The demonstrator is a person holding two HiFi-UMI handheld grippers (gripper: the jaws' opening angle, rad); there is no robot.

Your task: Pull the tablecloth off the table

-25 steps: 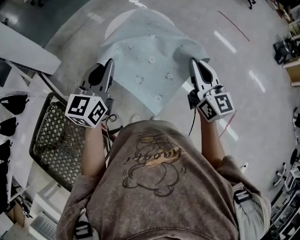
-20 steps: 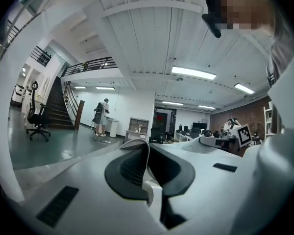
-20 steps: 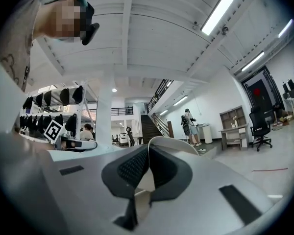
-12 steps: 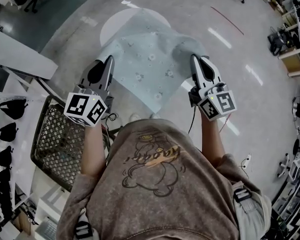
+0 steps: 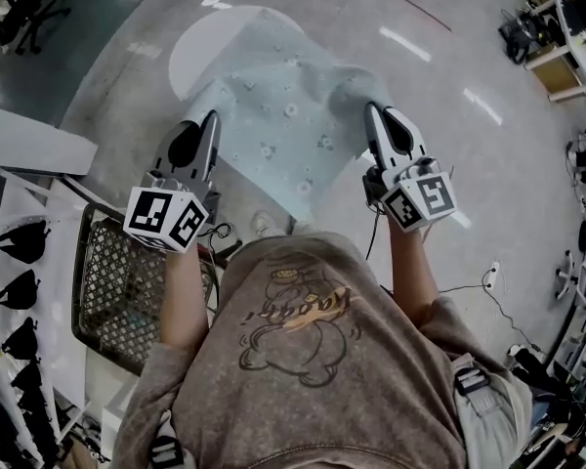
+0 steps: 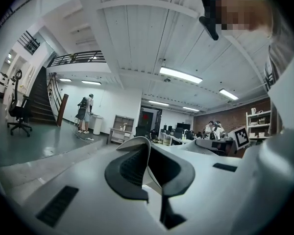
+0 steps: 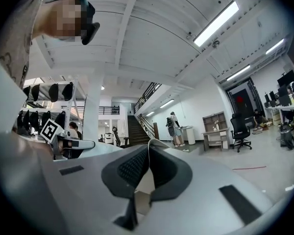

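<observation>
The pale blue tablecloth [image 5: 283, 125] with small flower prints stretches between my two grippers in the head view. Its far part lies over a round white table [image 5: 197, 45], whose left rim is bare. The left gripper [image 5: 211, 117] is shut on the cloth's near left corner. The right gripper [image 5: 373, 108] is shut on the near right corner, where the cloth bunches. A loose corner hangs down between my hands. In the left gripper view the left gripper [image 6: 148, 142] pinches a thin pale cloth edge. The right gripper [image 7: 148, 144] shows the same in its own view.
A black wire basket [image 5: 112, 281] stands close by my left arm. A white desk edge [image 5: 24, 143] and a rack of dark caps [image 5: 24, 242] lie at the left. Cables [image 5: 488, 291] and desks [image 5: 557, 57] are on the right, polished floor beyond the table.
Both grippers have drawn back with the cloth still held. More of the round table's white top shows at the cloth's left than a second ago.
</observation>
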